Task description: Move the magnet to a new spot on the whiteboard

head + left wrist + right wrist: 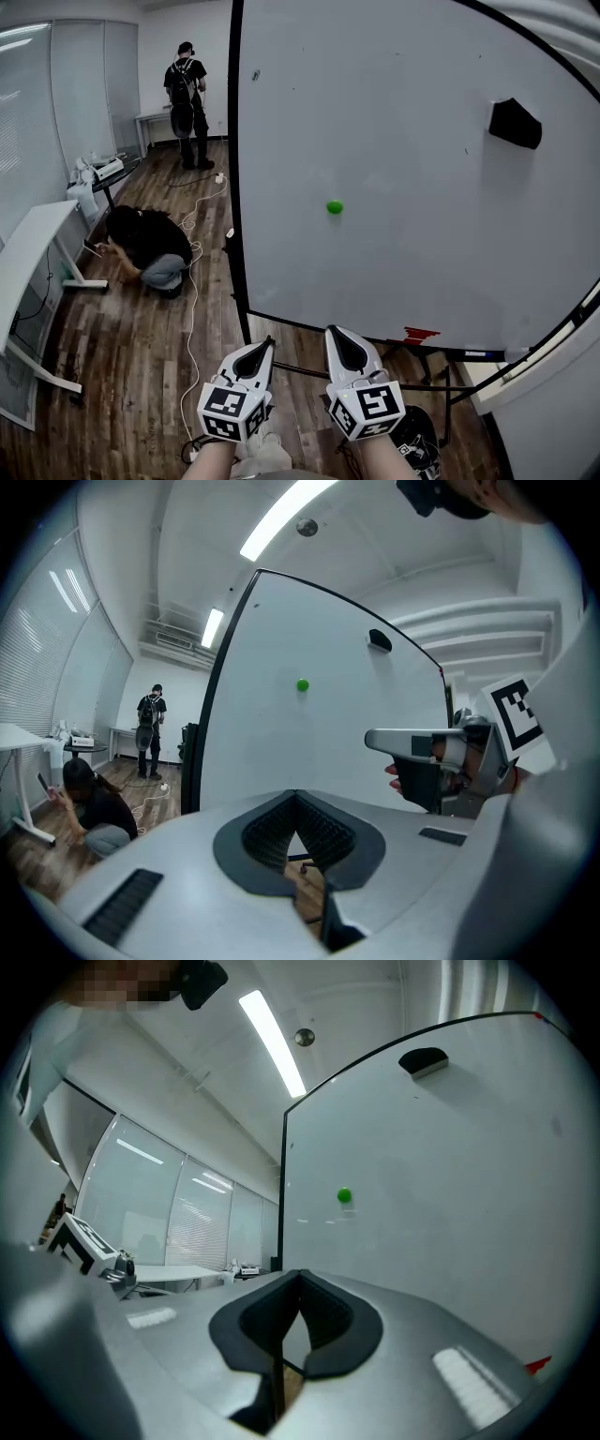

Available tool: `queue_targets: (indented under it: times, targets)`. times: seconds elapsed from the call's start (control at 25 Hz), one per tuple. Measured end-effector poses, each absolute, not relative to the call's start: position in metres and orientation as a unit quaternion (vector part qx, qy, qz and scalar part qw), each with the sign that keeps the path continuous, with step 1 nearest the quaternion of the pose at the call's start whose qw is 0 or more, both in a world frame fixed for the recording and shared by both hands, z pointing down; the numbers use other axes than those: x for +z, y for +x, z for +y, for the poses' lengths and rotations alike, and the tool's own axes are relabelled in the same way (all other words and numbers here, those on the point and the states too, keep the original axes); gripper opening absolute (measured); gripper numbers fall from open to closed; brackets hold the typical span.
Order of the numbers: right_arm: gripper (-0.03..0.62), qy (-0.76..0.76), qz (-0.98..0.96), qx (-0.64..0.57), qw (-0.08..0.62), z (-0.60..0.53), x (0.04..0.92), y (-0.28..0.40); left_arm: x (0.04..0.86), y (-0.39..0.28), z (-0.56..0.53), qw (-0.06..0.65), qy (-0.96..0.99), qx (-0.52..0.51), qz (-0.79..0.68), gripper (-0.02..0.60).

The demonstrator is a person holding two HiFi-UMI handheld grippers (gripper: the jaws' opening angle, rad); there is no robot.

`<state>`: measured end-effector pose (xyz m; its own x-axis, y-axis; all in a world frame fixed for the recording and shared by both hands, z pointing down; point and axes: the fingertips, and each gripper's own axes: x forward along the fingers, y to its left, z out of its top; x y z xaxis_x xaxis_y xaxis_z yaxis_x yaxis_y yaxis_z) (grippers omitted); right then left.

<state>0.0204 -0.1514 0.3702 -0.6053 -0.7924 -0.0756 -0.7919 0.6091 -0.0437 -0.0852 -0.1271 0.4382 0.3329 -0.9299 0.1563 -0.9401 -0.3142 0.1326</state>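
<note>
Magnet [335, 207]: small, round, bright green, stuck near the middle of the upright whiteboard [422, 272], well below-left of the black eraser [515, 123]. Left hand-held gripper [255, 356] and right hand-held gripper [349, 349]: jaws pressed together, nothing between them, held low, well apart from the magnet.

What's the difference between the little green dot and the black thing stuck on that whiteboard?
The green magnet is small, round and bright; the black block, likely an eraser, is larger, angular and dark. The green magnet sits near the middle of the whiteboard; the black block sits high, toward its right side. Both cling to the board's upright face, well apart.
</note>
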Motion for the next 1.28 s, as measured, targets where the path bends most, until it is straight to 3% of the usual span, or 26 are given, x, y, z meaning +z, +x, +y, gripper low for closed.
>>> queue_targets:
  times: [0.56, 1.16, 1.24, 1.28]
  targets:
    - [0.011, -0.489, 0.869, 0.059, 0.043, -0.251, 0.328, -0.009, 0.432, -0.108, -0.231, 0.089, 0.842, 0.04, -0.531, 0.005]
    - [0.012, -0.558, 0.809, 0.182, 0.006, -0.305, 0.259, -0.009, 0.44, -0.112, -0.26, 0.095, 0.857, 0.038, -0.505, 0.006]
    - [0.078, -0.557, 0.809, 0.187, 0.004, -0.31, 0.254, -0.01, 0.44, -0.114, -0.261, 0.096, 0.857, 0.038, -0.504, 0.006]
    - [0.078, -0.558, 0.808, 0.19, 0.003, -0.312, 0.251, -0.011, 0.44, -0.114, -0.261, 0.097, 0.858, 0.037, -0.504, 0.005]
